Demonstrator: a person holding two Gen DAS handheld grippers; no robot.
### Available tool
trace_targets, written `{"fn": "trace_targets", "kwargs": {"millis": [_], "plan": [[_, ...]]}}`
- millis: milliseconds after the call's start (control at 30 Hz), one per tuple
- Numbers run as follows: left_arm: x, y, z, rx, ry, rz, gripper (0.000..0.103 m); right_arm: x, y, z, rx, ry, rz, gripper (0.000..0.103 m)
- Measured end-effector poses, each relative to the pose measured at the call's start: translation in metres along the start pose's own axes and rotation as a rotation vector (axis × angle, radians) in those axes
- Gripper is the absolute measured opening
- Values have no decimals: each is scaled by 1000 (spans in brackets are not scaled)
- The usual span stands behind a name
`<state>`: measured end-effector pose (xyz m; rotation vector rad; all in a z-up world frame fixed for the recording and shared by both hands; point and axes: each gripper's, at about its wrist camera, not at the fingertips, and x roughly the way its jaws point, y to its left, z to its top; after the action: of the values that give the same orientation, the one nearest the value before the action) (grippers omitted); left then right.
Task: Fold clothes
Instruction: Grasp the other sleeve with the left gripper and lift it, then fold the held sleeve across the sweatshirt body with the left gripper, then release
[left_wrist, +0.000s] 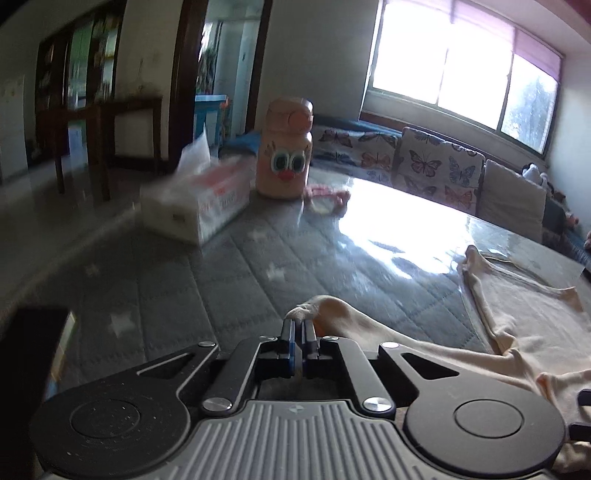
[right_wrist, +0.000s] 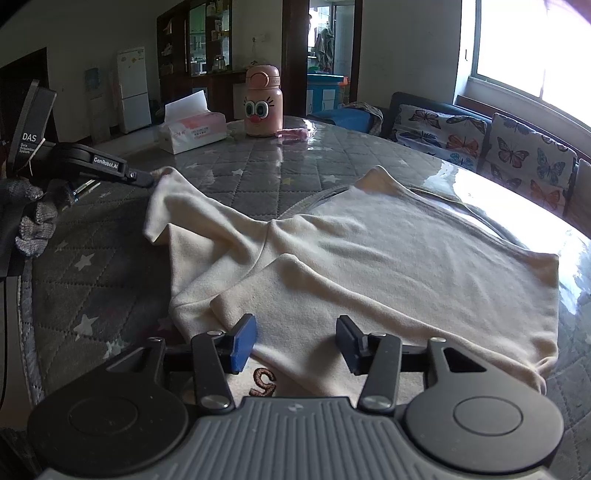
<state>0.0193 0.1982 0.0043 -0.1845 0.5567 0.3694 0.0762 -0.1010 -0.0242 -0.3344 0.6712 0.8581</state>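
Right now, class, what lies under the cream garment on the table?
Under the cream garment lies the grey quilted star-patterned table cover, visible around it. Whatever sits directly beneath the cloth is hidden.

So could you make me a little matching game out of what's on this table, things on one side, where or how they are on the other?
Things:
1. left gripper
2. right gripper
3. pink bottle
4. tissue box

States:
A. open, over the cream garment's near edge
B. beside the bottle, a tissue sticking up
C. shut on the sleeve tip
D. upright, with cartoon eyes

Pairs: 1-C, 2-A, 3-D, 4-B
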Motion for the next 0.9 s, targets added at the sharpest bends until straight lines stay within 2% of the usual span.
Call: {"fn": "trace_targets", "kwargs": {"millis": [100,233,333,567,633,700,833,867,900], "plan": [[-4,-7,14,91,-58,69,3,0,-1,0,4,-2,1,50],[-6,-4,27,96,-97,103,8,1,-1,0,7,-3,3,50],[0,-2,22,63,-63,93,21,1,-1,0,8,-3,3,51],[14,2,8,-18,32,62,23,0,-1,0,4,-1,3,51],[18,3,4,-41,60,53,33,0,-1,0,4,-1,3,51],[22,4,0,-64,87,44,37,0,-1,0,5,-1,2,51],[33,-1,0,-53,94,44,34,0,-1,0,8,-2,2,51],[37,-2,0,-49,100,52,29,0,-1,0,8,-2,2,51],[39,-2,0,-50,101,59,17,0,-1,0,8,-2,2,51]]}}
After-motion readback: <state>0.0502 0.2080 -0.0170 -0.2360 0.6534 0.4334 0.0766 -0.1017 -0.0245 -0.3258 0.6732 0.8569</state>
